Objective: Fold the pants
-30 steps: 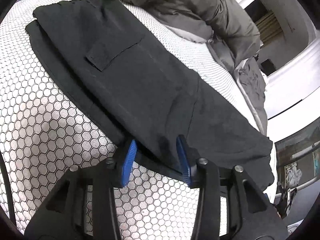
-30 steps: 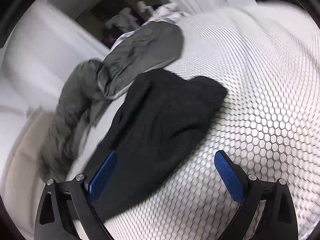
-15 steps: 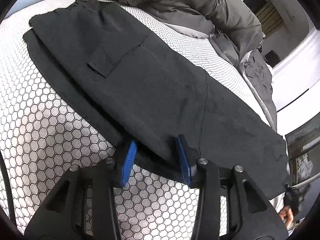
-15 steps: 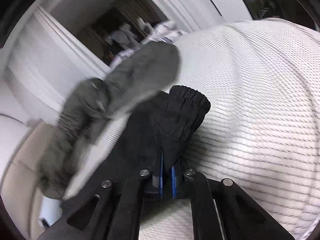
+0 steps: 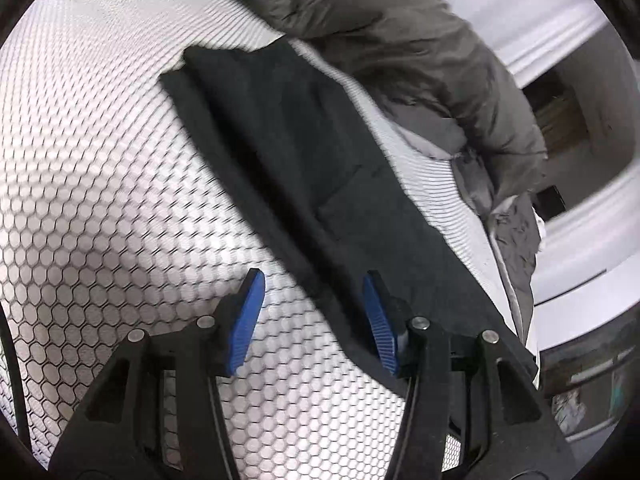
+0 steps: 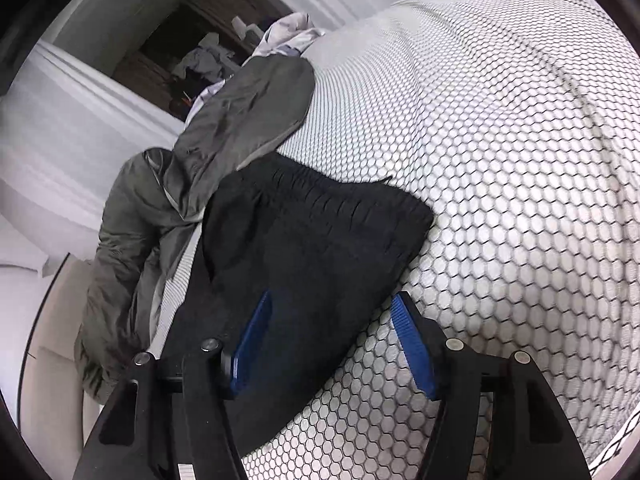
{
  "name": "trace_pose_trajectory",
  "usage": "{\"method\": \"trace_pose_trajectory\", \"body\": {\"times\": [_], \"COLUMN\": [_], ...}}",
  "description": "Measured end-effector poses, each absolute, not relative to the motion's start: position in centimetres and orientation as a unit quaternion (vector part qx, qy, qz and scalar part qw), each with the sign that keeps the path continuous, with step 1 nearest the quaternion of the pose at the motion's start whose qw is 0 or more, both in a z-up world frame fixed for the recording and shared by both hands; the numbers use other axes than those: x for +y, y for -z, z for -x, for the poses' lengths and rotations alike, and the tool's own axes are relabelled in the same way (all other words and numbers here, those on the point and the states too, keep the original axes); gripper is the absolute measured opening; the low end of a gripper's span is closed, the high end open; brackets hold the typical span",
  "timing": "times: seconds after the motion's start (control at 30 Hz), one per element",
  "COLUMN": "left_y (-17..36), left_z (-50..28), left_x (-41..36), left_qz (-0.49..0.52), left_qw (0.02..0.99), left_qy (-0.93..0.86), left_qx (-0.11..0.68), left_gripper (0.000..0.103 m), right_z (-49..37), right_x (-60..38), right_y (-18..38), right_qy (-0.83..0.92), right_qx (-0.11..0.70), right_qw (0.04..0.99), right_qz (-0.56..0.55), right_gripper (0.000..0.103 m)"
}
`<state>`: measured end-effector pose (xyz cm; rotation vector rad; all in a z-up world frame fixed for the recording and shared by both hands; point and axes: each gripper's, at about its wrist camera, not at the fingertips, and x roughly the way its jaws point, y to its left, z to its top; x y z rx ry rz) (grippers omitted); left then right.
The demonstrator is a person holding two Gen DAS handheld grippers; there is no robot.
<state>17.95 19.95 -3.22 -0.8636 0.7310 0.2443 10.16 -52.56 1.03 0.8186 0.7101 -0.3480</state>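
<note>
While the black pants lay lengthwise on the honeycomb bedspread, running up and away from the left gripper, both it and the right gripper had just opened and gripped nothing, the right nearer the elastic waistband; the far leg ends blurred.

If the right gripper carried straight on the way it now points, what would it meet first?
Most likely the black pants: the right gripper, open, points down at their long edge, which lies between its fingers on the honeycomb bed cover. Depth is unclear.
</note>
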Motion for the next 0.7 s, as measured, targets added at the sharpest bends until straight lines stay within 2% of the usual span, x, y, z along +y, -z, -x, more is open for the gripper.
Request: {"method": "trace_pose_trajectory", "body": {"times": [0.2,0.27,0.33,0.4,0.5,0.6,0.7], "left_y": [2.5,4.1,5.0,4.4,3.1,5.6,4.5], "left_z": [-20.8,-22.2,-22.9,-22.0,-21.2,-21.8,-20.2], "left_x": [17.1,17.6,18.1,18.4,17.9,18.4,20.3], "left_qz": [0.355,0.367,0.380,0.398,0.361,0.382,0.429], "left_qw": [0.854,0.836,0.829,0.830,0.857,0.827,0.818], "left_qy": [-0.082,-0.097,-0.105,-0.102,-0.096,-0.105,-0.102], "left_qx": [0.372,0.397,0.397,0.377,0.356,0.399,0.369], "left_gripper": [0.043,0.019,0.003,0.002,0.002,0.003,0.013], "right_z": [-10.6,-11.0,-11.2,-11.1,-9.9,-9.9,-10.1], "right_x": [-51.3,-50.9,-50.7,-50.8,-51.4,-51.5,-51.4], "right_y": [-1.0,-0.9,-0.8,-0.6,-0.4,-0.4,-0.2], "right_qy": [0.159,0.160,0.158,0.159,0.161,0.161,0.159], "right_qx": [0.340,0.342,0.343,0.343,0.340,0.342,0.347], "right_qw": [0.846,0.847,0.846,0.845,0.846,0.847,0.844], "right_qz": [-0.378,-0.375,-0.376,-0.377,-0.379,-0.374,-0.377], "right_gripper": [0.064,0.064,0.064,0.064,0.064,0.064,0.064]}}
